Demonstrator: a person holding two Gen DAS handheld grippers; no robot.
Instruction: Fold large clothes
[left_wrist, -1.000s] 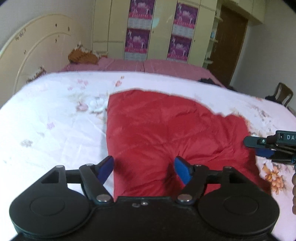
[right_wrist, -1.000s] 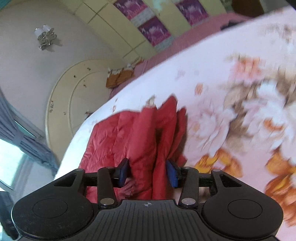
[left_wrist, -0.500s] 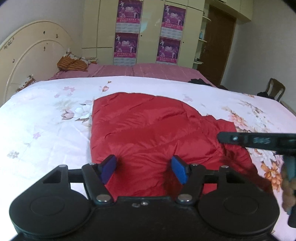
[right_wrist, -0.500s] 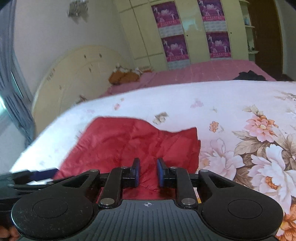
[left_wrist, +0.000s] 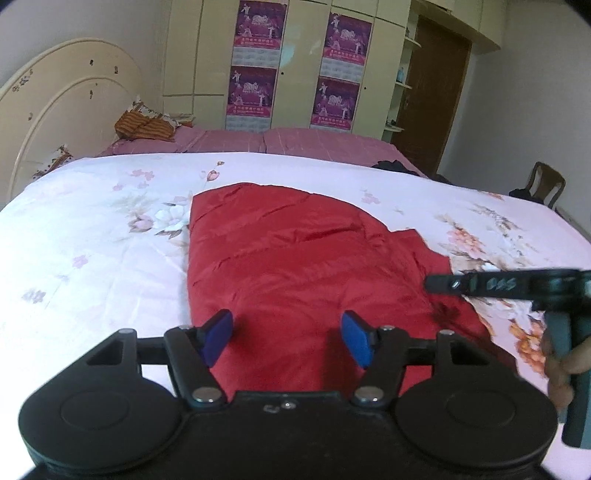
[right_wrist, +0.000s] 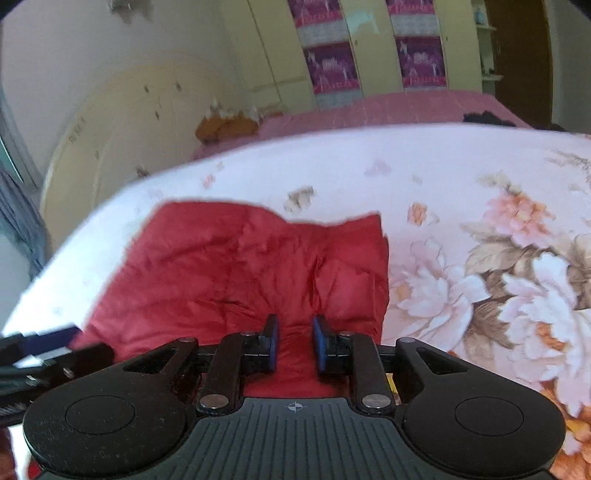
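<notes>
we see the red jacket (left_wrist: 303, 266) lying on the floral bed (left_wrist: 92, 236). left gripper (left_wrist: 286, 338) spread wide, empty. right gripper (right_wrist: 294, 343) narrowly parted, holding nothing.

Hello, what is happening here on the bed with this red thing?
A person is folding a red padded garment that lies on the floral bedspread, with one hand-held gripper in each hand. The left hand-held gripper is wide open above the garment's near edge and holds nothing. The right hand-held gripper has a narrow gap between its pads and seems to hold nothing too. The garment looks partly folded, with a piece showing at its right side.
</notes>
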